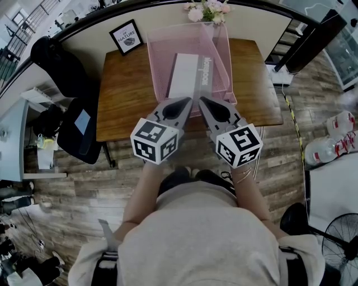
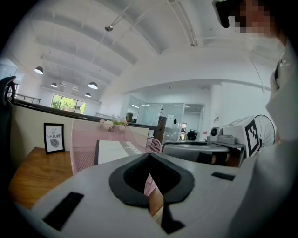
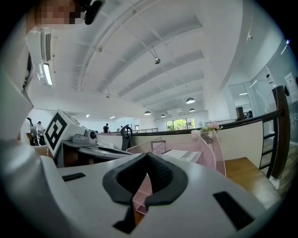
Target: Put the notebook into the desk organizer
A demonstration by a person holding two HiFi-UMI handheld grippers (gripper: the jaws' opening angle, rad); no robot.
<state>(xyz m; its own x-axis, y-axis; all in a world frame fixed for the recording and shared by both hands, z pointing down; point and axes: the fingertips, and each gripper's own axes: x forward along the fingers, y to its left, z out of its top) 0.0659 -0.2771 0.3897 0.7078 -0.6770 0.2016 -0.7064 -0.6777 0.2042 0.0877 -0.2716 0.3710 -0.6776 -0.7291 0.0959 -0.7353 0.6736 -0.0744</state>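
A pink mesh desk organizer (image 1: 159,61) stands at the back middle of the wooden desk (image 1: 123,95). The white and grey notebook (image 1: 184,75) lies inside it, with its printed spine to the right. My left gripper (image 1: 188,100) and right gripper (image 1: 202,100) hover side by side at the organizer's near edge, both shut and holding nothing. In the left gripper view the gripper (image 2: 150,176) points at the organizer (image 2: 84,148) and the notebook (image 2: 111,151). From the right gripper (image 3: 144,181) I also see the organizer (image 3: 212,153) and the notebook (image 3: 181,155) ahead.
A framed print (image 1: 126,37) leans at the desk's back left and pink flowers (image 1: 208,10) stand behind the organizer. A black chair with a bag (image 1: 84,128) is left of the desk. Water bottles (image 1: 330,148) and a fan (image 1: 341,240) are on the floor to the right.
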